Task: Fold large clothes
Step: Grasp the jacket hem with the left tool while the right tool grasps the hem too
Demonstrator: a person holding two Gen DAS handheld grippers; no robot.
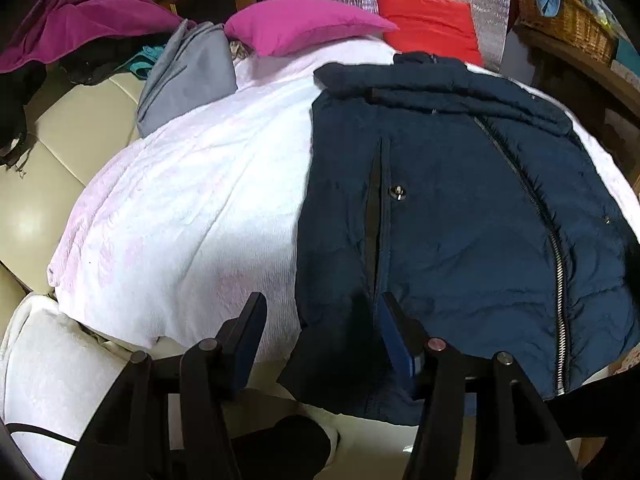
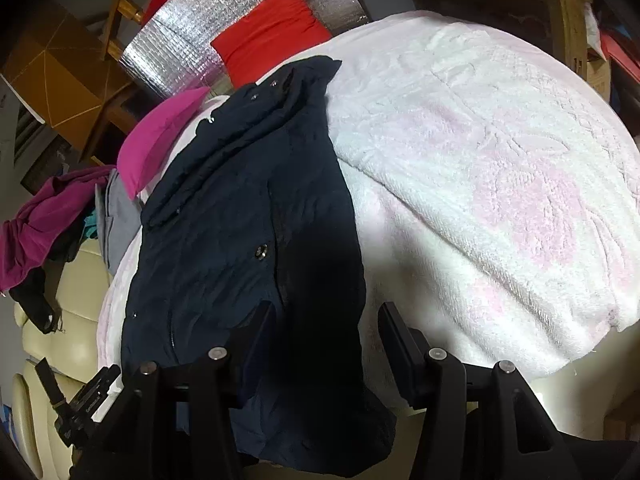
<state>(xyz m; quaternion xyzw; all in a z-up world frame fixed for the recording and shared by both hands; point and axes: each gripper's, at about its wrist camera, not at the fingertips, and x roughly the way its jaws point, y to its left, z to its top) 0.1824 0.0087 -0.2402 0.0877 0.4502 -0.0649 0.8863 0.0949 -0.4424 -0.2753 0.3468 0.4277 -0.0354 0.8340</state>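
I am seeing my left tool (image 1: 322,314) hanging with its fingers spread wide over the near hem of the jacket (image 1: 460,208), gripping nothing. My right tool (image 2: 322,322) is gaping the same way over the hem's other corner, which is lost in shadow. The jacket is lying on the white blanket (image 1: 192,208). Beyond, a pink pillow (image 1: 304,26) and red pillow (image 1: 432,26) are resting.
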